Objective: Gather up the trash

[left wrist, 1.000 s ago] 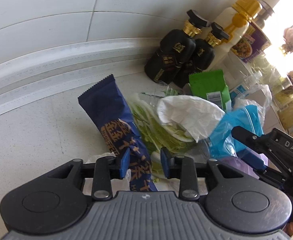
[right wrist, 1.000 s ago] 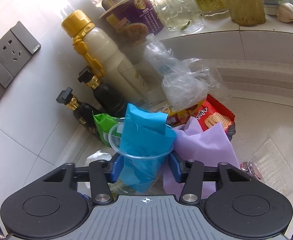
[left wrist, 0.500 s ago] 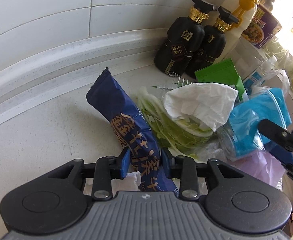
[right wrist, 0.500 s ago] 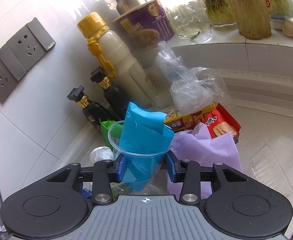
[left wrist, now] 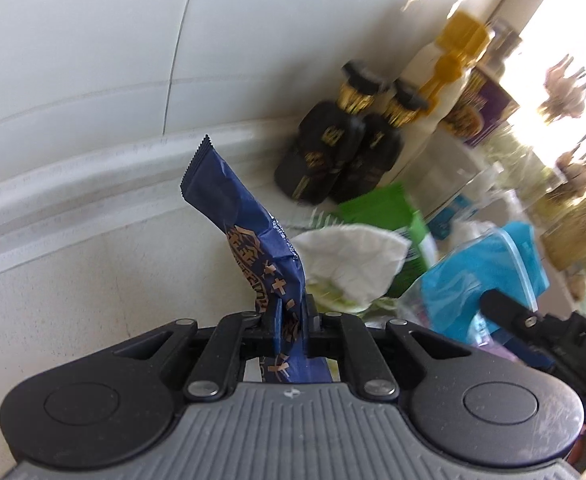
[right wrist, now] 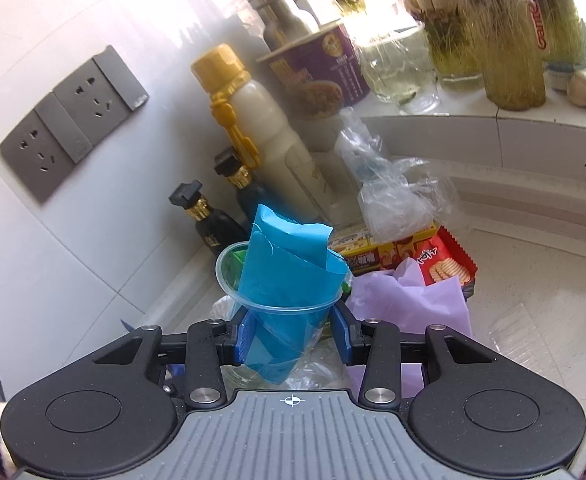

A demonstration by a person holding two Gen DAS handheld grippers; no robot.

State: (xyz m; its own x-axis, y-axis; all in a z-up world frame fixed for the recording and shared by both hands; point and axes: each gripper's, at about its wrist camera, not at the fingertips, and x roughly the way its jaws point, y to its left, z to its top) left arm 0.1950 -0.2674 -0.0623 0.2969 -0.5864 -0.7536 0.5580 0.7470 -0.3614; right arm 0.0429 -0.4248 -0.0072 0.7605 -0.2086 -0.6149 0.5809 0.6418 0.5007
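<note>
**Right wrist view: two pieces of trash in hand, most of the heap still on the surface**

In the right wrist view we see the pale surface (right wrist: pixel 541 280) still carrying most of the trash, piled near the wall and the sauce bottles (right wrist: pixel 213 228). The lilac paper (right wrist: pixel 409 300) lies just beside our right hand-held gripper (right wrist: pixel 293 336), with the red biscuit packet (right wrist: pixel 445 264) and the crumpled clear plastic (right wrist: pixel 393 200) behind it. None of these is collected yet.

Our right hand-held gripper is clamped on the clear plastic cup (right wrist: pixel 277 316), which has blue paper (right wrist: pixel 289 256) stuffed into it and is raised off the surface, we judge.

In the left wrist view, our left hand-held gripper (left wrist: pixel 289 320) pinches the dark blue snack wrapper (left wrist: pixel 249 224) tight, its free end standing up above the surface. The white tissue (left wrist: pixel 357 264) and green packet (left wrist: pixel 389 208) lie loose just beyond it.

We see no bin in either view, so we judge the task is at an early stage.
</note>
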